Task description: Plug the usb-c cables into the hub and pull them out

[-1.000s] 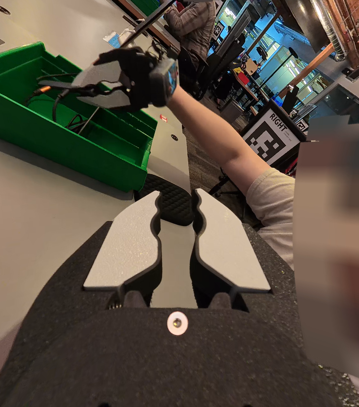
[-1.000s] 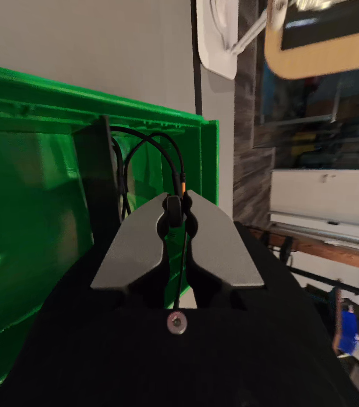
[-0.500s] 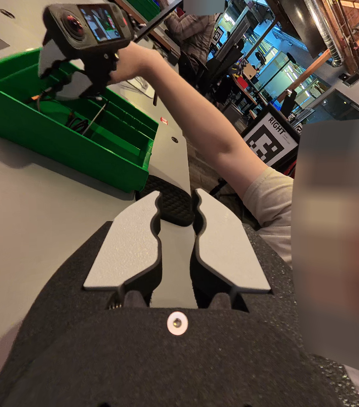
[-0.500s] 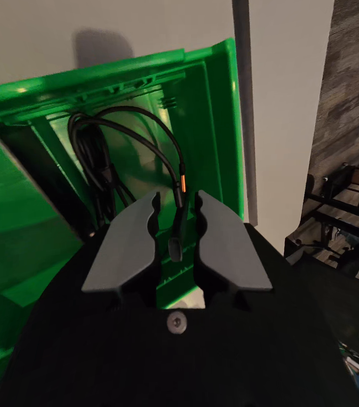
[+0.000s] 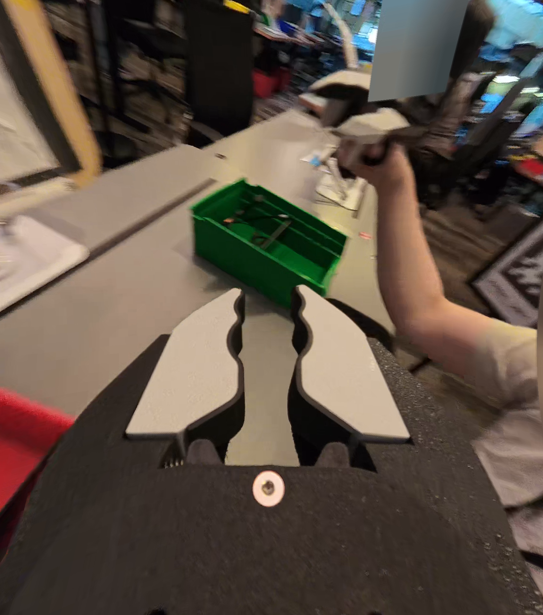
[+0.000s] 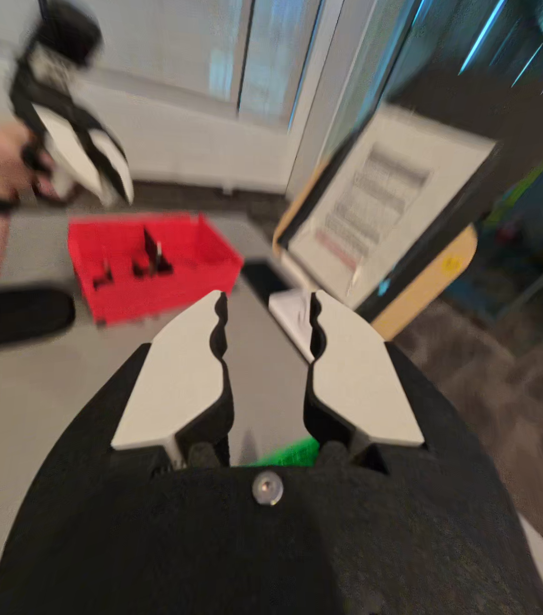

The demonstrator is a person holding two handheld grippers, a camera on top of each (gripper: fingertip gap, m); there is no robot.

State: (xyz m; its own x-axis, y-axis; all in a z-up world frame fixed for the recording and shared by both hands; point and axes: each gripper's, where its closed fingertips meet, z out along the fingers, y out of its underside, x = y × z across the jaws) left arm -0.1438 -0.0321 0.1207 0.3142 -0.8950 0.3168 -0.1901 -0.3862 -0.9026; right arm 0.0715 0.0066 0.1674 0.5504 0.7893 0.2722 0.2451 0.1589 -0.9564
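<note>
my left gripper (image 5: pixel 267 294) sits low in the centre of the left wrist view, jaws parted by a narrow gap with nothing between them, only grey table (image 5: pixel 103 316) showing through. just beyond the fingertips, in the middle of the frame, stands the green bin (image 5: pixel 263 263); black usb-c cables (image 5: pixel 265 229) lie loose inside it, one with an orange band near its end. i can't make out a hub in there. at the upper right the right gripper is raised in a hand (image 5: pixel 380 166), above and past the bin, blurred. a red bin (image 5: pixel 0 442) edges in at the lower left.

in the right wrist view my right gripper (image 6: pixel 268 299) has its jaws spread wider, empty, grey table between them and a sliver of green at the bottom of the gap. the red bin (image 6: pixel 163 293) sits left of centre, with dark upright pieces inside, too blurred to name. the left gripper (image 6: pixel 120 196) hangs at the upper left, pointing down above the red bin. a framed board (image 6: pixel 380 213) leans at the right.
</note>
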